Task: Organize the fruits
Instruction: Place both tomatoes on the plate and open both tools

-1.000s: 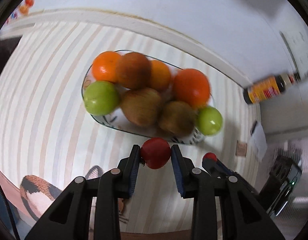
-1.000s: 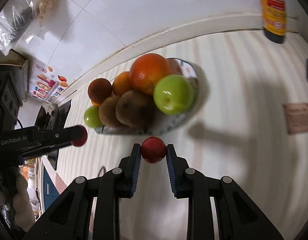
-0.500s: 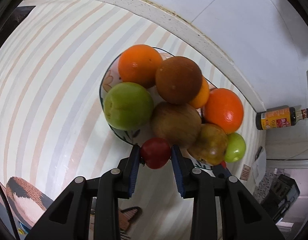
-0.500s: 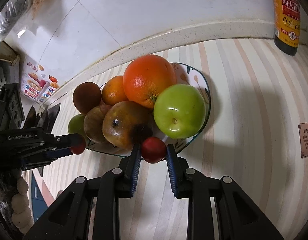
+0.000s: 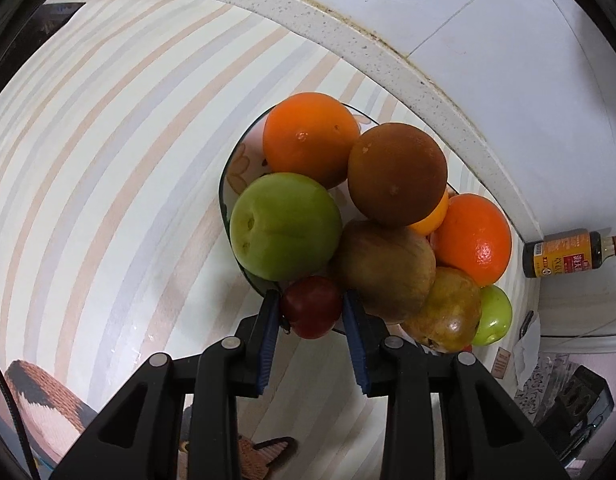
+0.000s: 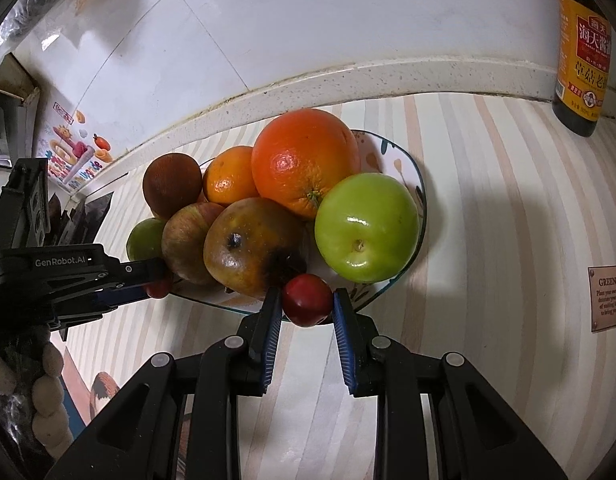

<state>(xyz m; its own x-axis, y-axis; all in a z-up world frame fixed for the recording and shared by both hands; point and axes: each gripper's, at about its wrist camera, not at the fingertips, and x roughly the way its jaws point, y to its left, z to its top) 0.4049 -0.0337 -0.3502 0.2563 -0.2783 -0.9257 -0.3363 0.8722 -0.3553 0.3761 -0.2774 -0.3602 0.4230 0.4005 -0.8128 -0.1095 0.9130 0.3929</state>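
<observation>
A patterned bowl (image 5: 232,168) (image 6: 404,160) on the striped counter is heaped with oranges, green apples and brownish fruit. My left gripper (image 5: 311,307) is shut on a small red fruit (image 5: 311,307) right at the bowl's near rim, below a green apple (image 5: 285,224). My right gripper (image 6: 307,300) is shut on another small red fruit (image 6: 307,300) at the rim on the bowl's other side, beside a green apple (image 6: 366,228) and a bruised brown fruit (image 6: 251,252). In the right wrist view the left gripper (image 6: 157,284) shows at the left with its red fruit.
A dark sauce bottle (image 6: 582,48) (image 5: 568,254) stands at the back of the counter by the white tiled wall. A small label card (image 6: 610,298) lies to the right. A raised stone edge (image 5: 348,36) runs behind the bowl. Striped counter surface spreads left of the bowl.
Both grippers have come down closer to the bowl, each still holding its red fruit. The bowl now looms larger, with the fruits at its rim.
</observation>
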